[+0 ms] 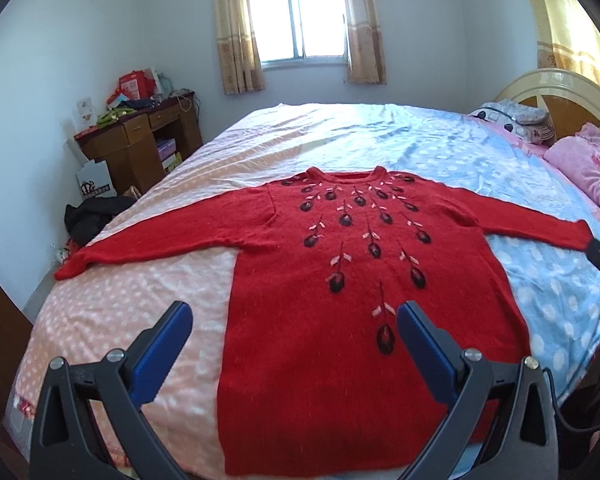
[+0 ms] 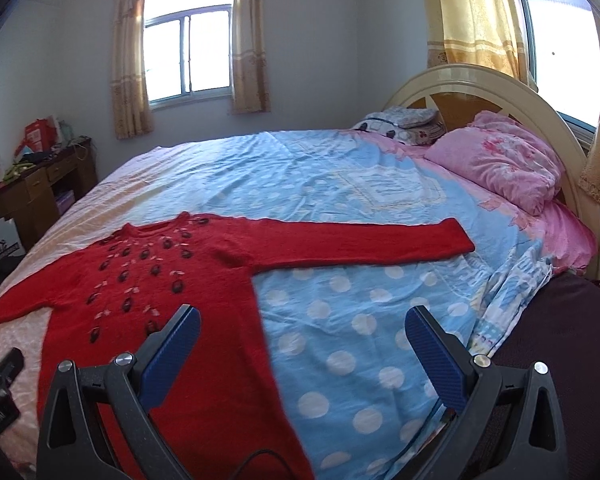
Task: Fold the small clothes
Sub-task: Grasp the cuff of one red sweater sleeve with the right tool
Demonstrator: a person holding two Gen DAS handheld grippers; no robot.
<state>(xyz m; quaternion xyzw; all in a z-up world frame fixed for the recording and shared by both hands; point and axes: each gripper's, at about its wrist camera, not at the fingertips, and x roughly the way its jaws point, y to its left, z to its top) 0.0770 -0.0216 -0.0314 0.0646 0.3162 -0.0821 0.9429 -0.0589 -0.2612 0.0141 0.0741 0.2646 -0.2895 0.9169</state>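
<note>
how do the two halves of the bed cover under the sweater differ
The pink half lies under the red sweater on its left sleeve's side; the blue half lies under its right sleeve. The pink half's white dots look small, the blue half's large. Both are polka-dotted and lie flat.

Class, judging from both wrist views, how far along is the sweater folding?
Done: the red sweater lies flat, sleeves spread, on the bed. In hand: nothing; the left hand-held gripper and right hand-held gripper hover open. Left: every fold.

Both grippers held spread wide, gripping nothing.
The left gripper (image 1: 294,318) and right gripper (image 2: 304,322) hover side by side, blue pads (image 1: 428,348) apart.
</note>
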